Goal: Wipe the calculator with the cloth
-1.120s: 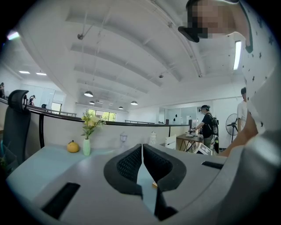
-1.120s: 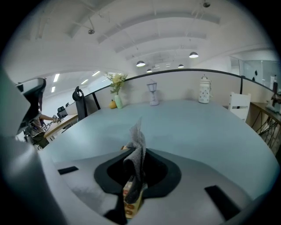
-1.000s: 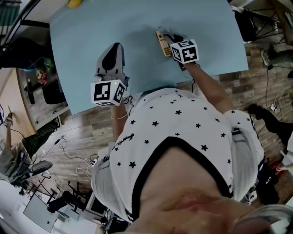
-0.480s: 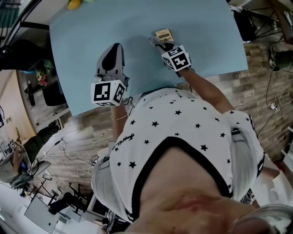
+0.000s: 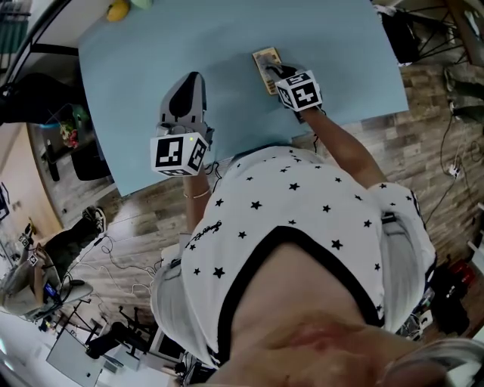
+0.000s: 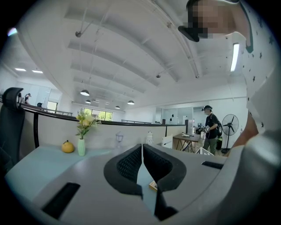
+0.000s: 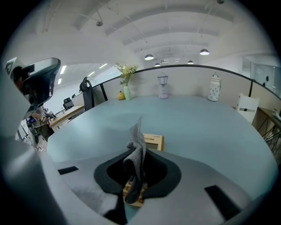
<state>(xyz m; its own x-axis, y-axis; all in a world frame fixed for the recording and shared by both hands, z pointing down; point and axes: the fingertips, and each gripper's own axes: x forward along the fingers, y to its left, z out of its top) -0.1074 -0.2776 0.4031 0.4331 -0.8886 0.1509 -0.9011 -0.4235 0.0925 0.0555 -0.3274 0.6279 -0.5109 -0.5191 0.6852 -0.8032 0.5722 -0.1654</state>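
A small tan calculator [image 5: 267, 66] lies flat on the light blue table [image 5: 136, 91], right of centre. My right gripper [image 5: 277, 75] is over its near end, shut on a grey cloth [image 7: 135, 151] that hangs down onto the calculator [image 7: 149, 141] in the right gripper view. My left gripper [image 5: 189, 94] rests at the table's near left, jaws together with nothing between them; in the left gripper view its pads [image 6: 131, 162] meet and a corner of the calculator [image 6: 153, 185] shows below them.
A yellow fruit [image 5: 118, 9] and a vase with flowers [image 6: 81, 132] stand at the table's far left edge. A lantern [image 7: 163, 85] and a white jar [image 7: 213, 93] sit along the far edge. A person [image 6: 210, 128] stands in the background.
My right gripper with the cloth swung left over the calculator and has come back right and nearer. The calculator turned on the table under it. The left gripper has not moved.
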